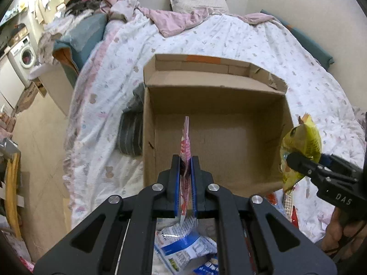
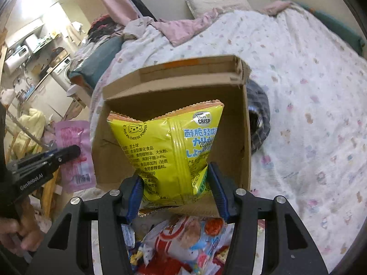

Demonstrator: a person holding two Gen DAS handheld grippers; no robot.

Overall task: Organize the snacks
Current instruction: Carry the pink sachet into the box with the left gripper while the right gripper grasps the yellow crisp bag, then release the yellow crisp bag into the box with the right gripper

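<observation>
An open, empty cardboard box (image 1: pixel 231 105) (image 2: pixel 238 123) lies on the bed. My left gripper (image 1: pixel 185 167) is shut on a thin pink snack packet (image 1: pixel 186 146), held edge-on in front of the box; the same pink snack packet (image 2: pixel 71 142) and left gripper (image 2: pixel 73 152) show at the left of the right wrist view. My right gripper (image 2: pixel 175 178) is shut on a puffy yellow cheese-crisp bag (image 2: pixel 169 142), held upright in front of the box. In the left wrist view that yellow bag (image 1: pixel 302 144) hangs from the right gripper (image 1: pixel 291 160) by the box's right wall.
A pile of loose snack packets (image 2: pixel 183 236) (image 1: pixel 183 247) lies on the bed below both grippers. The floral quilt (image 1: pixel 229 36) covers the bed, with a dark bundle (image 1: pixel 130 135) left of the box. A washing machine (image 1: pixel 25 53) and clutter stand at far left. A hand (image 2: pixel 16 231) holds the left gripper.
</observation>
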